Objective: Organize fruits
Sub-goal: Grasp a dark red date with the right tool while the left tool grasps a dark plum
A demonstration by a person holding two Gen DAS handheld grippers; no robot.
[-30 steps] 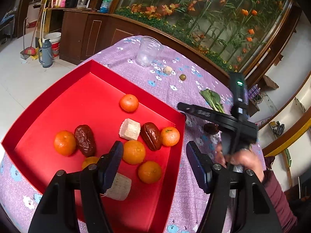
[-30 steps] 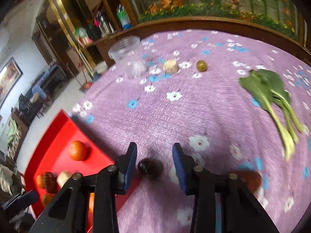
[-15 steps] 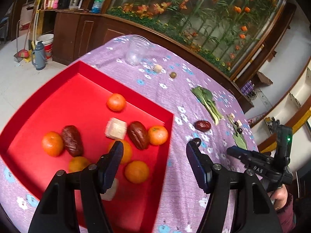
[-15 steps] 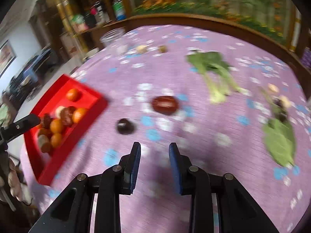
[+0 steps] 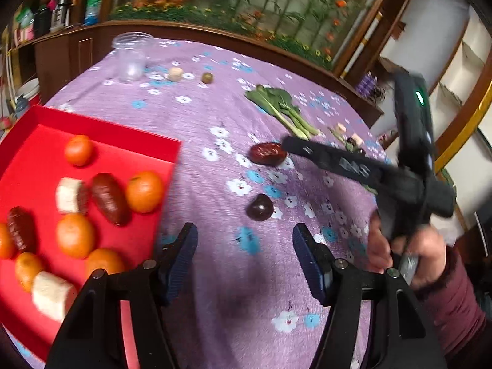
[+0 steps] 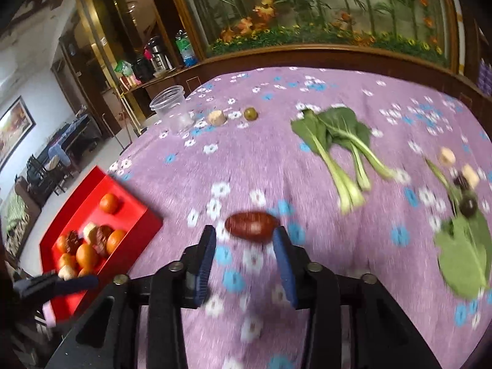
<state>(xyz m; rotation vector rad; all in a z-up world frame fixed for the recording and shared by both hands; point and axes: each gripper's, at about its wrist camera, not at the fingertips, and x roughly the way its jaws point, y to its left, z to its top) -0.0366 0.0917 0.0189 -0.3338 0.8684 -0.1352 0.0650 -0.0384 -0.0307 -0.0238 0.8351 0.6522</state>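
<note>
A red tray (image 5: 101, 129) at the left holds several oranges, dark red dates and white chunks. My left gripper (image 5: 244, 246) hovers over the purple cloth just right of the tray, its jaws closing with nothing between them. A dark round fruit (image 5: 259, 207) lies just ahead of it. My right gripper (image 6: 244, 246) has its jaws opening. A red date (image 6: 250, 226) lies on the cloth at its fingertips, and the pads do not press it. The same date (image 5: 267, 153) shows beside the right gripper's finger tip (image 5: 287, 143).
Leafy greens (image 6: 335, 141) lie at the table's far right. A clear plastic cup (image 6: 170, 107), a pale chunk (image 6: 216, 117) and a small green fruit (image 6: 250, 113) sit near the far edge. A big leaf (image 6: 464, 252), a dark fruit and pale chunks lie at the right.
My left gripper has swung right, off the tray and over the cloth. The right gripper left the dark round fruit on the cloth, drew back, and now stands at the red date with wider jaws.
</note>
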